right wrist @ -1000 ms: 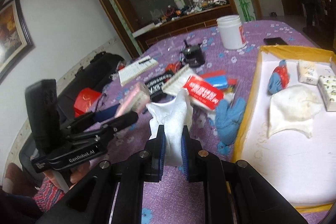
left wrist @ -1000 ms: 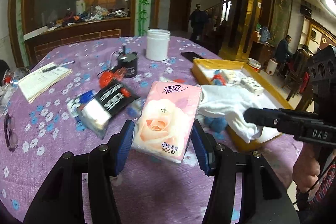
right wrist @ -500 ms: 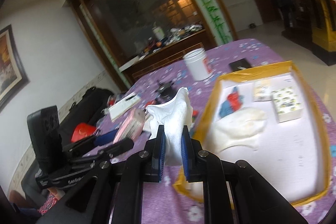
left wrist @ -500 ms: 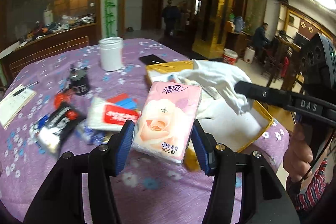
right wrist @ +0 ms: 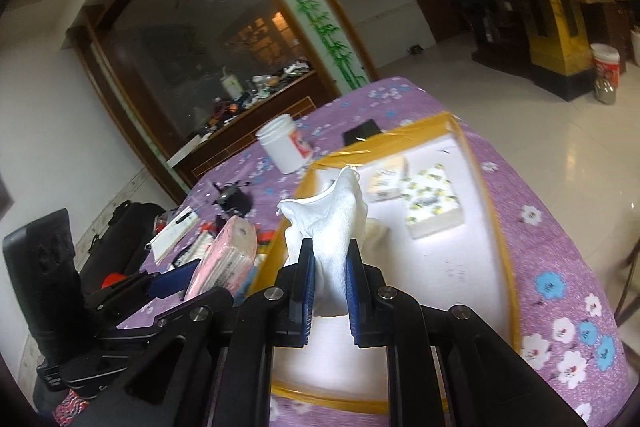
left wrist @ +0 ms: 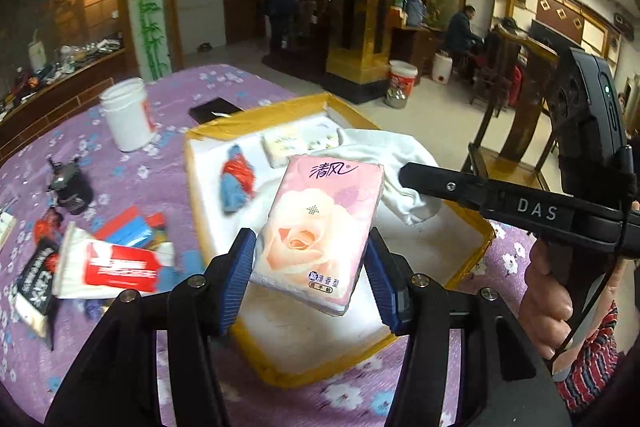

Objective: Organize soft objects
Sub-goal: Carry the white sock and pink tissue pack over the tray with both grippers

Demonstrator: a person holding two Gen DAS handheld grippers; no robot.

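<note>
Soft objects, partly sorted, on a round worktop point(left wrist: 168, 99) under a purple flowered cloth.

Tray point(left wrist: 404, 259): shallow, white inside, yellow-taped rim, on the worktop's right part as the left view shows it. It holds a red and blue bundle point(left wrist: 237, 181), a pale tissue pack point(left wrist: 285, 147) and a patterned pack point(right wrist: 431, 205) lying side by side, and a cream cloth point(right wrist: 376, 229) mostly hidden behind the right tool.

White cloth point(right wrist: 340, 223): bunched, standing up between the blue pads of the right tool point(right wrist: 329, 269), which is clenched on it; held in the air over the tray's near half.

Pink pack point(left wrist: 316, 227): tissues, rose print, gripped by its long sides in the left tool point(left wrist: 310, 267), tilted, in the air over the tray's near left rim.

White jar point(left wrist: 127, 115): upright, on the cloth beyond the tray.

Red and white pack point(left wrist: 108, 269): lying on the cloth left of the tray, among other small wrappers too blurred to tell.

Black pot point(left wrist: 72, 183): on the cloth, left of the tray.

Black phone point(left wrist: 214, 109): flat, between jar and tray.

A hand point(left wrist: 550, 303) grips the right tool's handle.
</note>
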